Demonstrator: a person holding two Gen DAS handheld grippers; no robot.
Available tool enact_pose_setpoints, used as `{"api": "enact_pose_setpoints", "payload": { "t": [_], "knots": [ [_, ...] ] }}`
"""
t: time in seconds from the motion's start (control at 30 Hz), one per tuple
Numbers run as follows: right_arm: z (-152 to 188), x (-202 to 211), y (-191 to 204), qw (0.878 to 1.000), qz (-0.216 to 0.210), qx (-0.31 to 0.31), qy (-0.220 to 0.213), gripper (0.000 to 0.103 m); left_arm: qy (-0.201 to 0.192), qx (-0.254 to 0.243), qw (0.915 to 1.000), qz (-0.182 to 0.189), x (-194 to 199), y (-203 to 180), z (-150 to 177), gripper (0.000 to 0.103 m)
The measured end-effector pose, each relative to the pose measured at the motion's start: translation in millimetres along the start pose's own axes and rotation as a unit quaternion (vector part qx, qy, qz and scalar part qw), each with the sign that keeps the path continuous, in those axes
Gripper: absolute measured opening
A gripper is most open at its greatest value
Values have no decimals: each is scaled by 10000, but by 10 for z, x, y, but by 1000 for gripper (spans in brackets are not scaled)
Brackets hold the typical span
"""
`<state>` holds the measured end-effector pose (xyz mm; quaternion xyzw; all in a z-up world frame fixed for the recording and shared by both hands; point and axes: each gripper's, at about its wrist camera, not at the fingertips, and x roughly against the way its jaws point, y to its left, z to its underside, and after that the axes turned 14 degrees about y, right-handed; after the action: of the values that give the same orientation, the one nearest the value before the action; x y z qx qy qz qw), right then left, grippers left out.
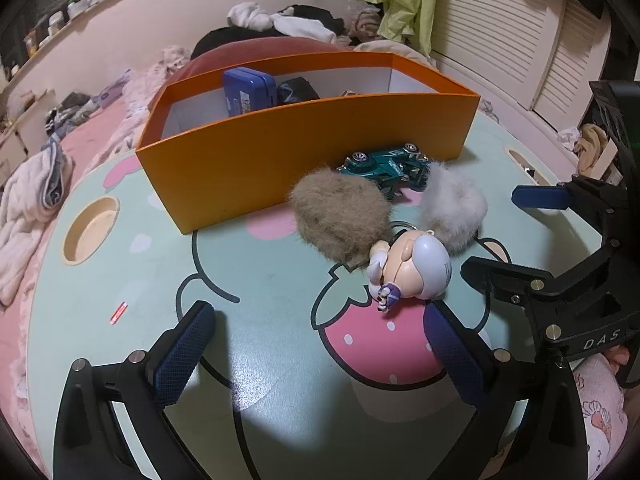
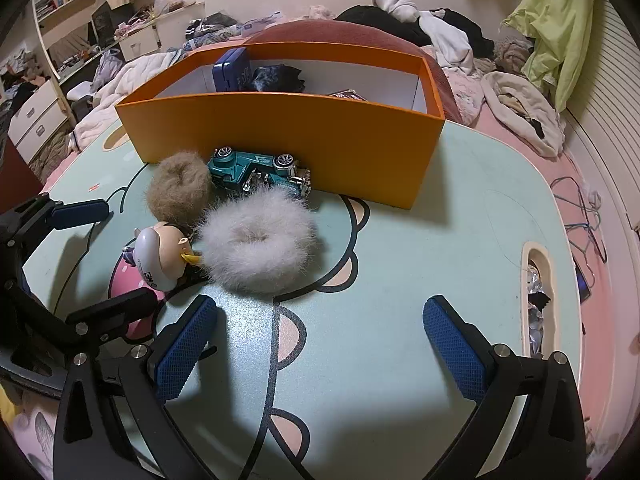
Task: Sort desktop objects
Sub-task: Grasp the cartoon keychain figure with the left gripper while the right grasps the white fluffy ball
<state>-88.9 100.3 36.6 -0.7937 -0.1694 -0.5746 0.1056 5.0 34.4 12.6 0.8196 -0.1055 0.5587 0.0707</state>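
Note:
An orange box stands on the far side of the table and holds a blue tin and a dark bundle. In front of it lie a teal toy car, a brown fluffy ring, a white fluffy ring and a small big-headed figurine. My left gripper is open, the figurine just beyond its right finger. My right gripper is open wide and holds nothing, near the white ring.
The table is pale green with a strawberry cartoon print. It has a round cup recess at the left and a slot with clutter at the right. A tiny red strip lies on it. Bedding and clothes surround the table.

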Motion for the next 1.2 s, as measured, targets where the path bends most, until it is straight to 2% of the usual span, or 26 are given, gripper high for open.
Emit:
{"api": "enact_pose_setpoints", "payload": {
  "t": [0.33,0.4,0.47,0.53,0.7,0.77,0.8,0.83,0.87,0.93,1.0,1.03,1.07,1.13,1.2],
  "knots": [
    [17,17,-4,10000,-3,1,-5,102,9,-84,10000,46,-7,-36,-38,103],
    [27,26,-11,10000,-5,1,-14,102,-80,-127,9997,170,22,-48,-31,97],
    [35,49,-6,10000,-4,-2,-19,102,-205,-190,9990,349,65,-53,-26,77],
    [45,53,-14,10000,-6,-2,-18,102,-275,-200,9982,486,94,-52,-46,69],
    [47,64,-14,10000,-5,-4,-20,102,-618,-317,9910,1141,232,-92,-174,62],
    [45,62,-23,10000,-9,2,-14,102,-608,-400,9894,1255,231,-147,-254,59],
    [61,77,-18,10000,-9,2,-12,102,-561,-442,9897,1239,211,-180,-284,55],
    [83,99,19,10000,-5,-6,-11,102,-474,-507,9904,1194,173,-219,-318,39],
    [89,100,-1,10000,19,-63,-19,102,-423,-576,9911,1124,135,-259,-343,35],
    [178,155,36,9998,31,-189,-55,102,-418,-617,9909,1123,107,-288,-369,36],
    [213,189,-14,9994,-134,-275,-158,101,-336,-490,9901,1271,70,-263,-387,37],
    [226,208,-19,9992,-205,-267,-213,96,-198,-381,9893,1393,20,-221,-400,42],
    [238,228,-1,9992,-233,-202,-271,92,-32,-274,9881,1516,-38,-175,-405,42],
    [256,278,72,9988,-268,-27,-402,81,-73,-218,9864,1626,-40,-126,-376,42],
    [258,357,91,9977,-327,29,-590,78,-99,-353,9853,1666,-12,-153,-315,41]
  ]
}}
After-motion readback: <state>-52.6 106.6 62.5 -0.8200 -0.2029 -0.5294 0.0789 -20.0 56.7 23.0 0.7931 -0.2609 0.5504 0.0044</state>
